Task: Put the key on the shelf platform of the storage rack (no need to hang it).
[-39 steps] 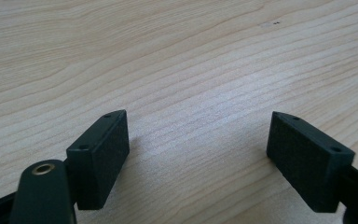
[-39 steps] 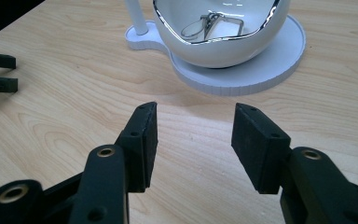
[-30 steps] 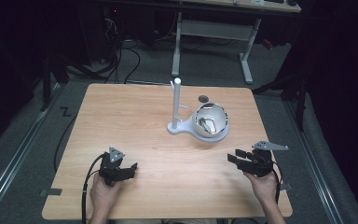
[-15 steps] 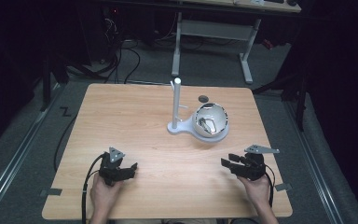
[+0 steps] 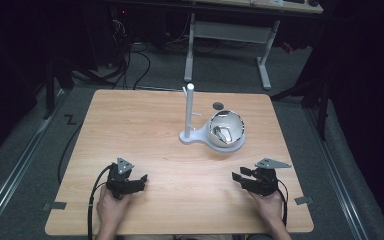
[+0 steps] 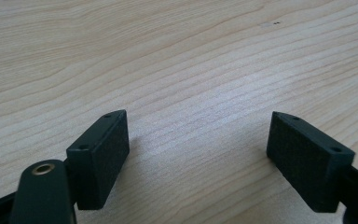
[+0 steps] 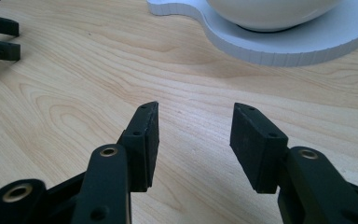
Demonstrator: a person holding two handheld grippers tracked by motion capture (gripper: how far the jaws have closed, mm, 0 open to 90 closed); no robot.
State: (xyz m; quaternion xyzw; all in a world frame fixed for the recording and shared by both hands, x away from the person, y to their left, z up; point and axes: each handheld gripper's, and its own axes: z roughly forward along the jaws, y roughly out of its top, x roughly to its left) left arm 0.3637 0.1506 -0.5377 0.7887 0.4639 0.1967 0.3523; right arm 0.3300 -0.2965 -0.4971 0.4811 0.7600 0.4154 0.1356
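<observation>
Left gripper (image 5: 141, 178): resting low over the near left of the table (image 5: 145, 125), jaws standing wide, nothing between them.
Right gripper (image 5: 237, 177): sitting at the near right, jaws partly apart and just closing a little, gripping nothing.
Bowl (image 5: 226, 128): sitting on the white stand (image 5: 190, 134), mid-table, well apart from both grippers.

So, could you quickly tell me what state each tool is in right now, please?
Left tool: open wide, nothing between its jaws.
Right tool: open, jaws just closing slightly, nothing between them.
</observation>
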